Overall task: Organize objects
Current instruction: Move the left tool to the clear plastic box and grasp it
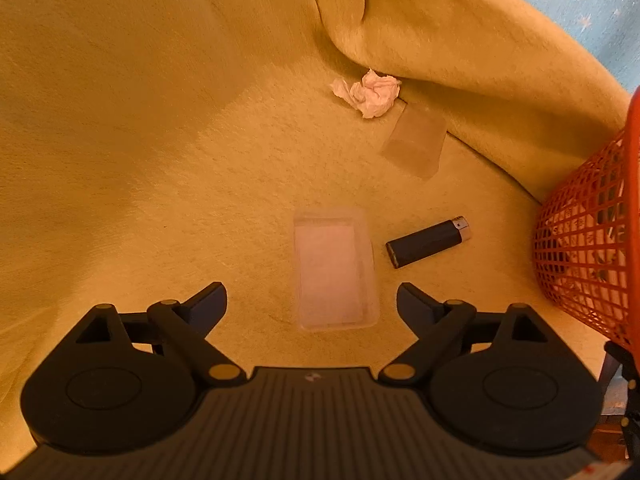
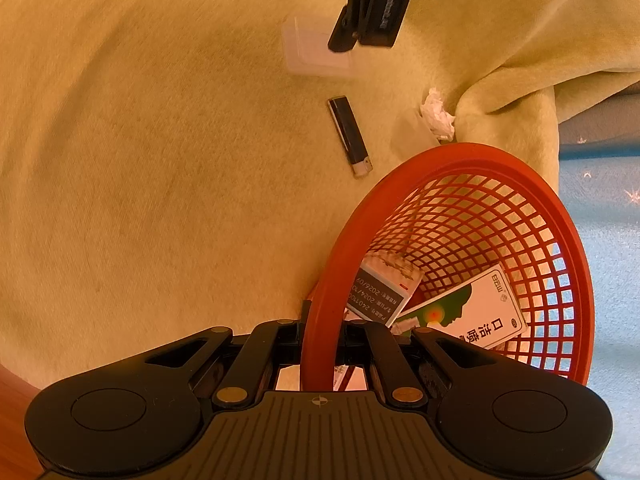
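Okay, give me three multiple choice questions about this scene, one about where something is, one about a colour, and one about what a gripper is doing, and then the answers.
1. Where does the lighter lie?
A. inside the basket
B. on the yellow blanket, between the clear plastic tray and the basket
C. on top of the crumpled tissue

2. What colour is the basket?
A. red
B. blue
C. white

3. What is the right gripper doing?
A. hanging open over the lighter
B. holding the tissue
C. clamped on the basket's rim

Answers: 1 B, the lighter rests on the blanket beside the tray. 2 A, the mesh and rim are red. 3 C, its fingers close on the rim from both sides, while the left gripper stands open above the tray.
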A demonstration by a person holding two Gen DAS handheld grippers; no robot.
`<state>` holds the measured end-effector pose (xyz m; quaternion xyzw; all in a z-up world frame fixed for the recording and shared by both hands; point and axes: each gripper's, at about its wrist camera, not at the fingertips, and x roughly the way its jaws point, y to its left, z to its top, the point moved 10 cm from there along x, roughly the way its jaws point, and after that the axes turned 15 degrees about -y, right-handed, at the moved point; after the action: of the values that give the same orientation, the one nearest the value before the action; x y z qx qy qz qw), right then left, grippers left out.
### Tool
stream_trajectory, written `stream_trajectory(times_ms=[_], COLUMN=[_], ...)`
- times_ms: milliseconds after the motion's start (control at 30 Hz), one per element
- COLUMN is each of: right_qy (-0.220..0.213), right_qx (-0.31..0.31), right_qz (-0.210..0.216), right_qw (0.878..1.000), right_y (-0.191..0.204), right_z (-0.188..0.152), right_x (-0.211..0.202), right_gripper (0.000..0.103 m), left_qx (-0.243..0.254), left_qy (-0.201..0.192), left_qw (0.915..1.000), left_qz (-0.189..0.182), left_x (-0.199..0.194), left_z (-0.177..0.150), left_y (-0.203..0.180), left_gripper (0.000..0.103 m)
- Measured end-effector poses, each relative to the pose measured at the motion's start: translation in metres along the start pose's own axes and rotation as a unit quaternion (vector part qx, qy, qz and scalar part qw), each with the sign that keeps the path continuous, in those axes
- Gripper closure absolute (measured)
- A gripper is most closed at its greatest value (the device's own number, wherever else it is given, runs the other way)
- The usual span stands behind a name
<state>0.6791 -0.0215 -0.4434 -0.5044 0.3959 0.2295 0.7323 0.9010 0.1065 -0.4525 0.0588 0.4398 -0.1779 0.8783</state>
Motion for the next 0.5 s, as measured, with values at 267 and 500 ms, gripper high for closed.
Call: stream_trajectory(times_ms=[267,500], right_qy=[-0.004,-0.006], right_qx=[0.005,0.010], right_qz=[-0.001,-0.002], right_qw=[1.000,1.000], right_y=[-0.001,0.000], right_z=[0.000,-0.002], right_x=[0.000,-0.002], right_gripper=[0.102,0.102], left_qx=[0.007,0.018], left_qy=[-0.001,-0.009], left_qw=[1.0000,0.9998], left_qz=[0.005,0.006], left_x=[0.019,0.031], left_z=[-0.004,-0.007], left_y=[-0.003,-0.006], left_gripper=[0.013,0.018])
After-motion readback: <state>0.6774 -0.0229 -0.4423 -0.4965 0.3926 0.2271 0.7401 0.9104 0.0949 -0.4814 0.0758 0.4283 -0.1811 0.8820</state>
